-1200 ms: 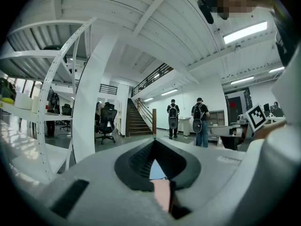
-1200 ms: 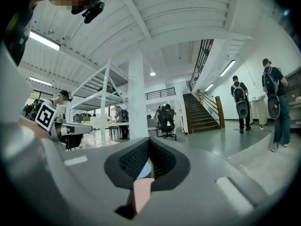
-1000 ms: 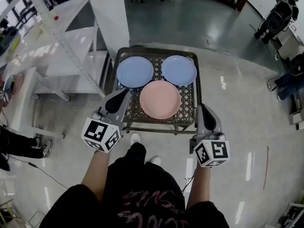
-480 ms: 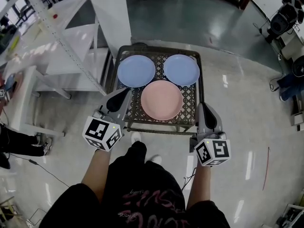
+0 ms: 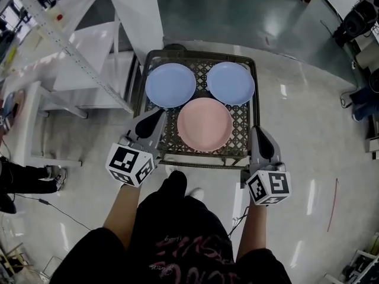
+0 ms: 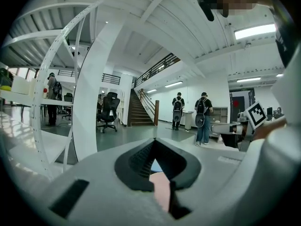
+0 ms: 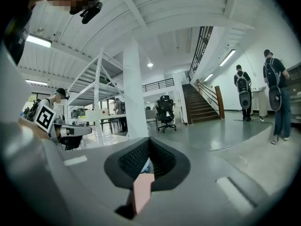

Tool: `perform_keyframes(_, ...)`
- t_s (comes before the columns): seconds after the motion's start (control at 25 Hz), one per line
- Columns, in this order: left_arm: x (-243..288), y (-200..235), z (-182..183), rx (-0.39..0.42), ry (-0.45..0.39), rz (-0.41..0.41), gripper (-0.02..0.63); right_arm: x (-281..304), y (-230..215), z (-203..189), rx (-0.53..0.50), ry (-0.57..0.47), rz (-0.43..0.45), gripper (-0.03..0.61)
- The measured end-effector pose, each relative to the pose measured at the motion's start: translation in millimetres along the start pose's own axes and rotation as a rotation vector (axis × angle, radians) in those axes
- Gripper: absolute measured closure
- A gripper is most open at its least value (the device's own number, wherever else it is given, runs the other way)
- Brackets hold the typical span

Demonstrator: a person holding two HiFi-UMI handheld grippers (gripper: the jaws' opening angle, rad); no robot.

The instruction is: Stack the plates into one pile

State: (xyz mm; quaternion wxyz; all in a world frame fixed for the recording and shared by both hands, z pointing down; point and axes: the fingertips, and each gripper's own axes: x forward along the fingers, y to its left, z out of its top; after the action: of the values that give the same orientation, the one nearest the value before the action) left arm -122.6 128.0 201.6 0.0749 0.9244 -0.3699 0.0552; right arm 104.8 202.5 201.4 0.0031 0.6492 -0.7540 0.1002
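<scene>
three plates lie flat on the wire mesh bench (image 5: 240, 126), not stacked. left blue plate (image 5: 170, 84) at far left, right blue plate (image 5: 230, 83) at far right, pink plate (image 5: 205, 124) nearer the person and centred between them. pink plate's far edge meets both blue rims; can't tell if it overlaps or only touches. the blue plates sit just beside each other with a small gap.

left gripper (image 5: 154, 116) is over the bench's near left corner, fingers closed, nothing in them, pointing at the plates. right gripper (image 5: 256, 131) is at the near right corner, just outside the rim, fingers closed and empty too. neither touches a plate.

left gripper view: left gripper (image 6: 153, 160) fingers together, with a sliver of pink and blue plate showing through the slot. right gripper view: right gripper (image 7: 147, 165) the same.

white shelf frame (image 5: 71, 58) and white pillar (image 5: 133, 16) are left of the bench. grey floor (image 5: 308, 123) all round.
</scene>
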Motion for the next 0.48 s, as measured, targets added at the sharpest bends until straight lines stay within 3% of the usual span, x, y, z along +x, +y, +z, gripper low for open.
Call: perform_keyframes(0.48, 58.0, 64.6, -26.3, -0.046, 0.076, -0.074, 0.615, 92.8, -5.2, -19.9, -0.002, 0.103, -0.06, 0.566)
